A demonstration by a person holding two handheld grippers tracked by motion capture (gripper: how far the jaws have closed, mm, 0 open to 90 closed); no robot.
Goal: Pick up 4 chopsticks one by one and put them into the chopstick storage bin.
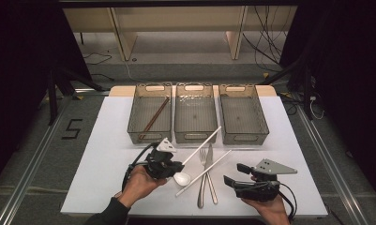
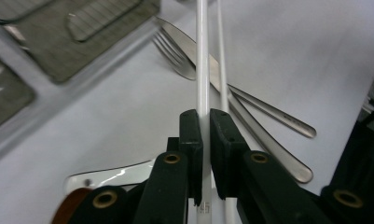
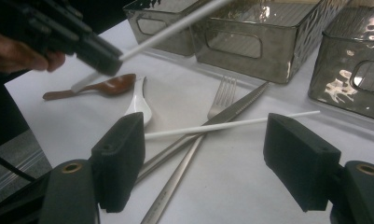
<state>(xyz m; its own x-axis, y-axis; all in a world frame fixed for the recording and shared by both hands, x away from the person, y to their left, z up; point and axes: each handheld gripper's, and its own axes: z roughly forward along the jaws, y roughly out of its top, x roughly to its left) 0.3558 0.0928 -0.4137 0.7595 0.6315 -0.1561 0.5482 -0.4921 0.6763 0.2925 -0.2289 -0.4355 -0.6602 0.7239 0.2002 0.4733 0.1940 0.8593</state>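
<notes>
Left gripper view: your left gripper [image 2: 205, 140] pinches a light, stiff, slick chopstick [image 2: 202, 56] near its end; right gripper [image 3: 217, 163] stands wide.

You see the white table top [image 1: 106, 187] lit evenly from overhead, while the room around it sinks into near black. Shadows beneath the right gripper [image 1: 233, 174] stay short and soft. In the left gripper view, focus falls just beyond the jaws: the white chopstick [image 2: 202, 70] between them is crisp, whereas the bins [image 2: 82, 37] farther off to the left smear into blur. In the right gripper view, glare ripples across the bin walls [image 3: 343, 84] ahead of the jaws, and the nearest jaw parts look soft.
</notes>
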